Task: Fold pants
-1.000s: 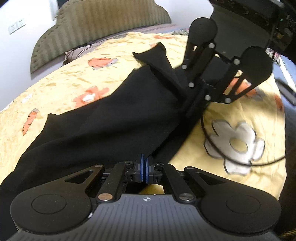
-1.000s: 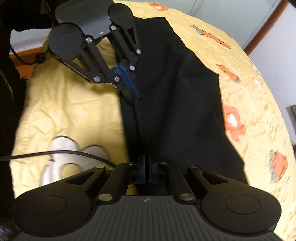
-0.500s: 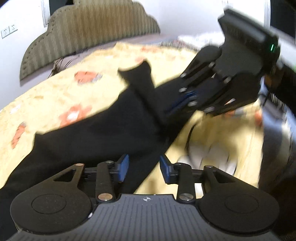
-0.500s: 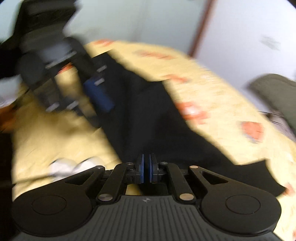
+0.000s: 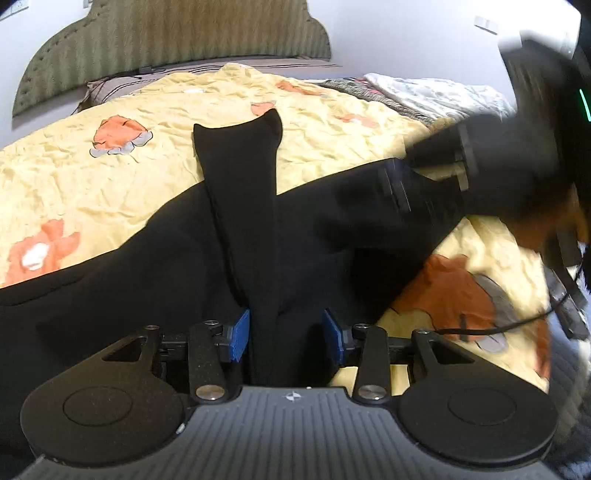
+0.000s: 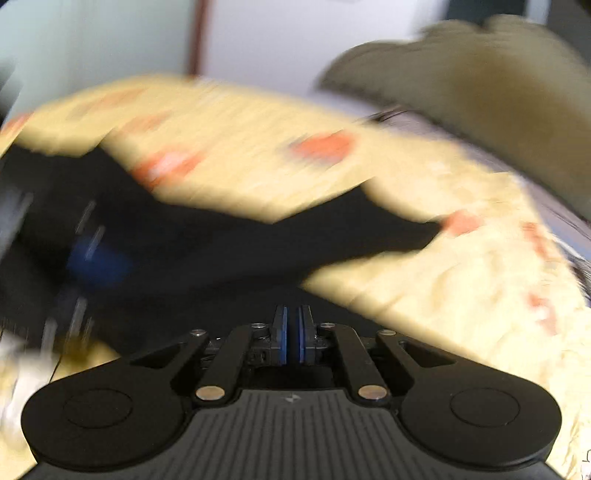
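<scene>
Black pants (image 5: 236, 206) leg lies lengthwise toward headboard (image 5: 170, 33).

No legible text, label, brand name or number appears in either view. The housing of the left gripper (image 5: 286, 332) carries one small pale emblem at its centre front edge; it is a graphic mark, not lettering. The right gripper (image 6: 291, 334) carries the same emblem in the same position. The right wrist view is heavily motion-blurred, so any fine print there possibly goes unresolved.
</scene>
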### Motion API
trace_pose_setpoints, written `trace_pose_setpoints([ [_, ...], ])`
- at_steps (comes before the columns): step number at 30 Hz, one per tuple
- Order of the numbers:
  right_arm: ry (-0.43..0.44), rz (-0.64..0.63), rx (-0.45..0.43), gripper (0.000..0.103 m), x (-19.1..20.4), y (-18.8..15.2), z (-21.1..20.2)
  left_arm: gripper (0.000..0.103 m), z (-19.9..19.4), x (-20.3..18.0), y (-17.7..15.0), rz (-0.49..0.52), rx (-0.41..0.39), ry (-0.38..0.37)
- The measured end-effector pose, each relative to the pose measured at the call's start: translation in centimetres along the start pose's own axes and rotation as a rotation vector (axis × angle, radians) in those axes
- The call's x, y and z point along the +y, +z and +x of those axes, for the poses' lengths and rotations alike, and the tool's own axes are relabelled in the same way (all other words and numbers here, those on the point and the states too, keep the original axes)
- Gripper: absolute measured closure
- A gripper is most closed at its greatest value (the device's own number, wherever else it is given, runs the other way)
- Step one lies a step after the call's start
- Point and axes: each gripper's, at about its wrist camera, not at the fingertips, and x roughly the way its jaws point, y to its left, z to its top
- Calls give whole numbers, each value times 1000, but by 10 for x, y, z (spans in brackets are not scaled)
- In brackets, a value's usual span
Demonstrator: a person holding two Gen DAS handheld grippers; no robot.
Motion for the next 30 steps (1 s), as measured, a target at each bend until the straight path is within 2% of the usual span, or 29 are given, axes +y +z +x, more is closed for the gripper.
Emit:
trace_pose_setpoints([
  [2,-18,74,-52,87,-19,26,15,57,3,-1,1,-17,-27,13],
  [4,-29,125,-43,49,-35,56,48,57,6,-2,2,-30,-46,18],
  [5,-49,126,-42,41,-40,69,63,57,7,-2,2,-35,-55,24],
  [6,-69,116,-41,37,-41,79,78,58,9,-2,2,-39,-62,31],
  [9,-146,82,12,37,-45,104,122,59,12,1,1,-51,-78,46],
  [14,-178,48,116,39,-49,114,187,58,9,-4,-5,-18,-103,59],
  [15,-175,49,133,47,-51,114,196,58,9,-4,-6,-8,-107,61],
  [16,-174,64,148,74,-53,113,204,58,10,-4,-6,-4,-113,63],
  [17,-157,95,158,86,-57,111,206,58,10,-4,-7,-3,-118,62],
  [18,-148,128,147,93,-60,109,204,58,10,-3,-8,-3,-122,60],
  [20,-155,159,100,98,-62,107,188,62,7,-1,-9,-15,-129,54],
  [21,-156,178,72,98,-64,106,177,67,7,1,-10,-21,-130,53],
  [22,-154,204,39,98,-66,104,165,78,7,2,-10,-26,-128,51],
  [25,-146,295,-84,97,-78,101,117,92,6,9,-7,-64,-125,32],
  [30,-123,517,-339,97,-109,80,13,99,-1,13,-1,-102,-135,33],
])
